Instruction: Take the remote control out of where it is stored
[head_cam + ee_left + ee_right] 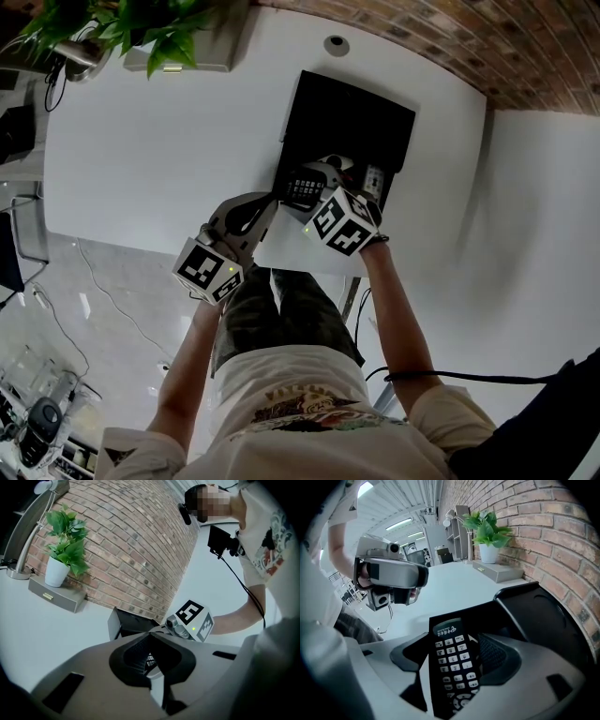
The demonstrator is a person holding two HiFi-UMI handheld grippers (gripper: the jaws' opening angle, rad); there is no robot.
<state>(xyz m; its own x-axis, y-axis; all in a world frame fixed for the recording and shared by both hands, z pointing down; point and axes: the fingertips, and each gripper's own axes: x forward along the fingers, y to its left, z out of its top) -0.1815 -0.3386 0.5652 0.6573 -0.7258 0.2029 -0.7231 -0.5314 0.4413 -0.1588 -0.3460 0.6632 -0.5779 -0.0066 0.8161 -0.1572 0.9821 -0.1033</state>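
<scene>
The right gripper [457, 656] is clamped on the remote [451, 667], which sits just over the black box [361, 117] at the table's [169, 141] near edge. The left gripper [150, 644] has its jaws together and empty, close beside. The smooth remote may pivot between the pads and drop back, or the left gripper may knock it.

A black plastic remote control [452, 667], its pale keys faintly glossy, showed against the matt grey plastic of the right gripper [454, 641]. The black box [352, 117] looked matt, the white table [169, 141] smooth, and the far brick wall [131, 541] rough.
</scene>
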